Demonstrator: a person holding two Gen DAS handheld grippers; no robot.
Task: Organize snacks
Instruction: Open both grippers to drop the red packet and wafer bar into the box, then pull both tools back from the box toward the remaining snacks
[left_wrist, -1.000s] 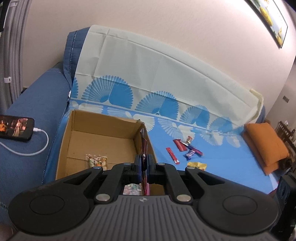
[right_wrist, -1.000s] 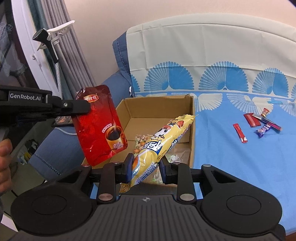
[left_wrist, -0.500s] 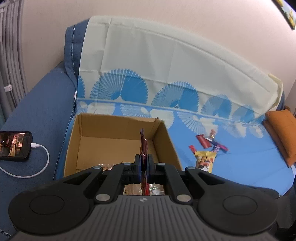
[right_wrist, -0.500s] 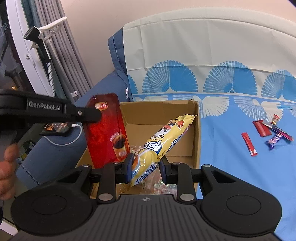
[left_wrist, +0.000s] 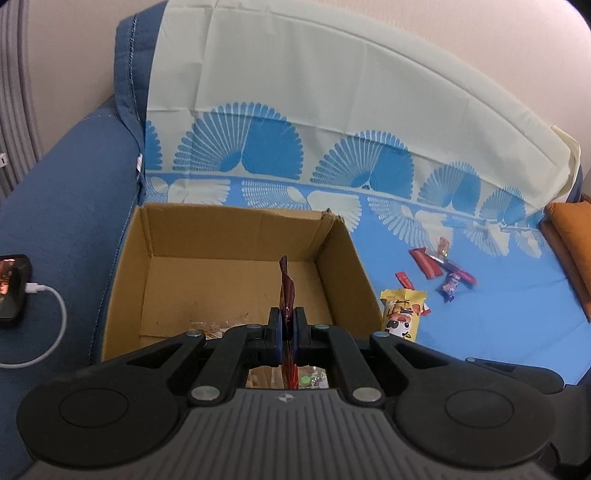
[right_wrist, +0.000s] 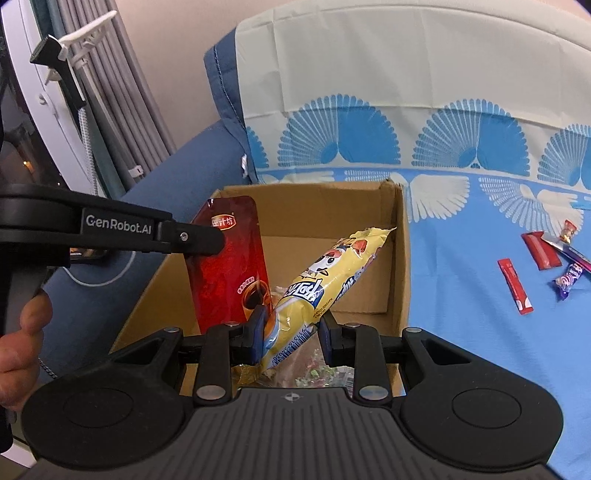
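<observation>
My left gripper (left_wrist: 287, 326) is shut on a red drink pouch (left_wrist: 287, 291), seen edge-on over the open cardboard box (left_wrist: 236, 225). In the right wrist view the same red pouch (right_wrist: 231, 266) hangs from the left gripper (right_wrist: 207, 238) above the box (right_wrist: 400, 258). My right gripper (right_wrist: 291, 334) is shut on a long yellow snack pack (right_wrist: 325, 273) that tilts up to the right over the box. That yellow pack (left_wrist: 402, 314) also shows beside the box's right wall in the left wrist view. A few wrapped snacks lie on the box floor under both grippers.
Several small snacks, among them red sticks (right_wrist: 515, 286) and a purple candy (right_wrist: 569, 280), lie on the blue sofa cover right of the box. A phone (left_wrist: 11, 288) on a white cable rests on the sofa arm. An orange cushion (left_wrist: 569, 236) sits far right. A hand (right_wrist: 22, 339) holds the left gripper.
Both grippers have moved forward and down toward the box, each keeping its hold. The red pouch now hangs lower, partly inside the box opening.
</observation>
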